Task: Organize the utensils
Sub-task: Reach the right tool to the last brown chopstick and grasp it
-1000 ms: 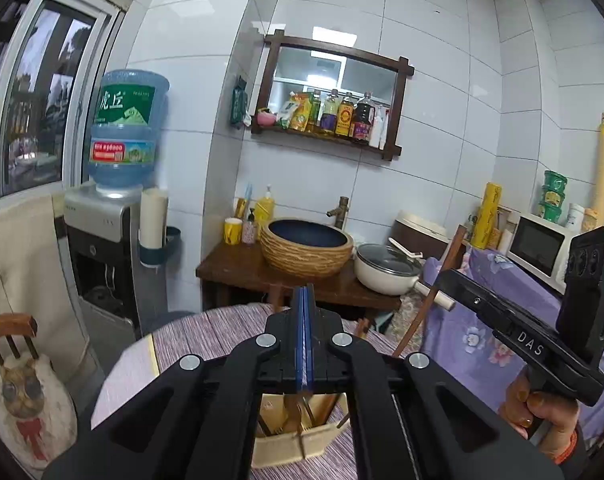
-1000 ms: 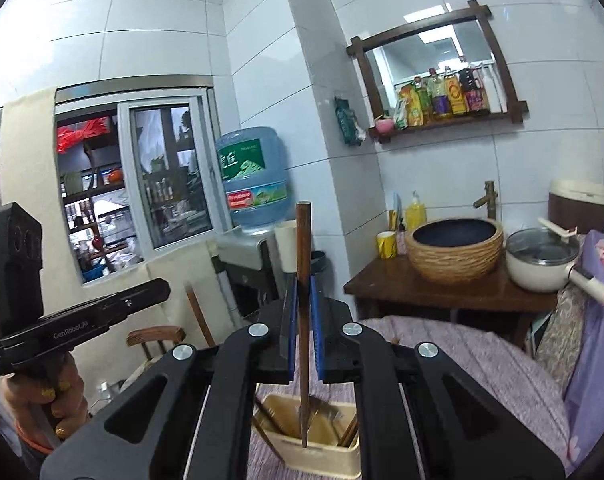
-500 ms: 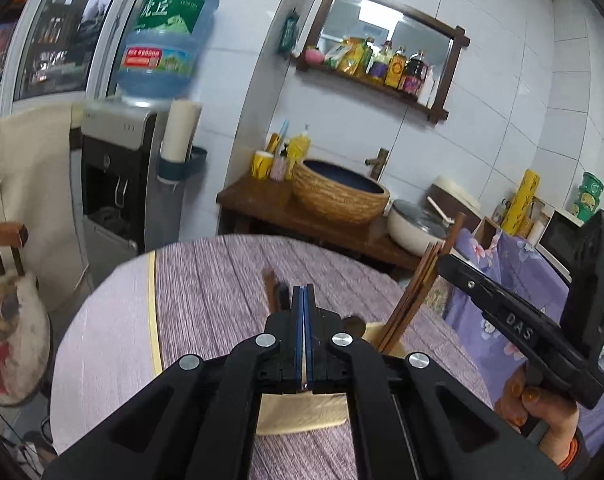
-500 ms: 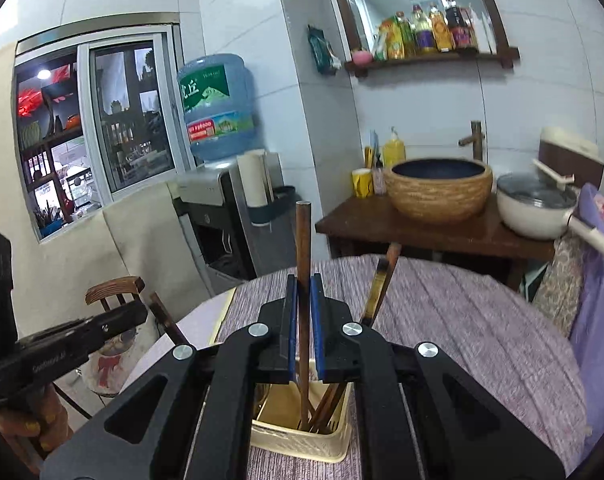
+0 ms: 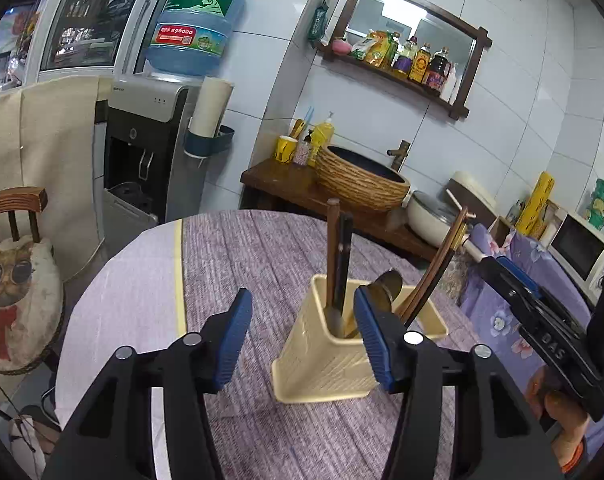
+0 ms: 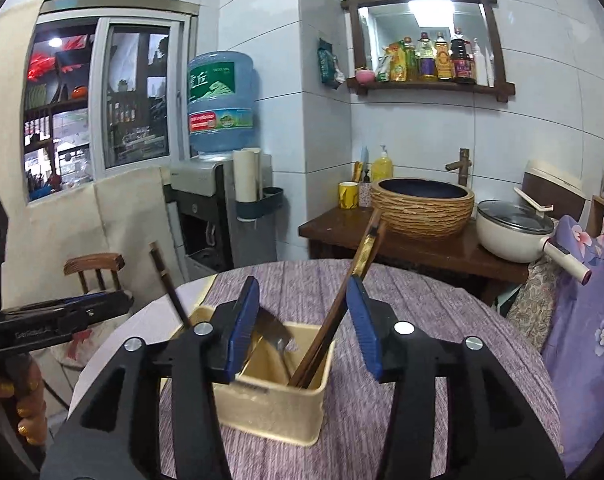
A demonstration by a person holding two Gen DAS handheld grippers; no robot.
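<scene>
Utensils stand in the holder; left gripper and right gripper gape empty, so withdrawing seems next.

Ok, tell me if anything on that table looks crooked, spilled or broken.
Nothing spilled or broken. The cream utensil holder stands upright on the purple tablecloth. The only untidy bit: the chopsticks lean far out over the rim while the two dark handles stand nearly straight. Both grippers are open and empty.
</scene>
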